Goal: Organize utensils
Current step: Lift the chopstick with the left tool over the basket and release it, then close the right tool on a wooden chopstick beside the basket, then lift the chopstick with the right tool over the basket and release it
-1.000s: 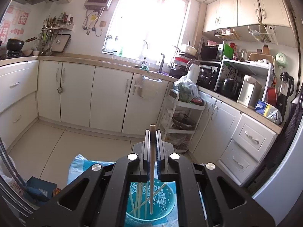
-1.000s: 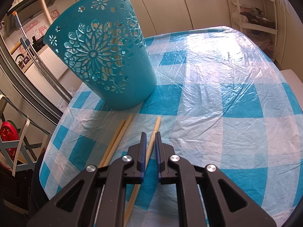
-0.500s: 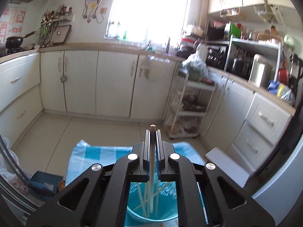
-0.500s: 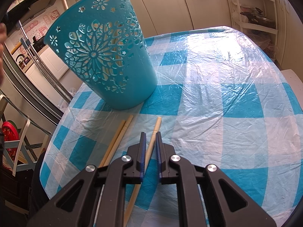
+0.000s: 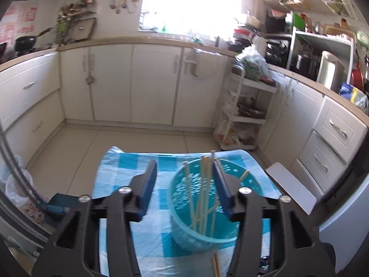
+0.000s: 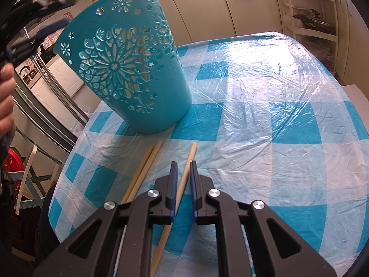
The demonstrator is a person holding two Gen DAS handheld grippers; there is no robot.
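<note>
Wooden chopsticks (image 5: 203,194) upright in teal perforated plastic basket (image 6: 129,69) on checked desk (image 6: 265,120).
L hand-held gripper (image 5: 185,184) angled down over basket, jaws opening, empty; R hand-held gripper (image 6: 183,184) tilted steeply, nearly closed around lone pale wooden chopstick (image 6: 184,177) lying on desk.

Chopsticks (image 5: 203,198) upright in teal basket (image 6: 129,69)

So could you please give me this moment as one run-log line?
left gripper: opening, empty, above bin | right gripper: shut on chopstick on table | two chopsticks beside it
</note>
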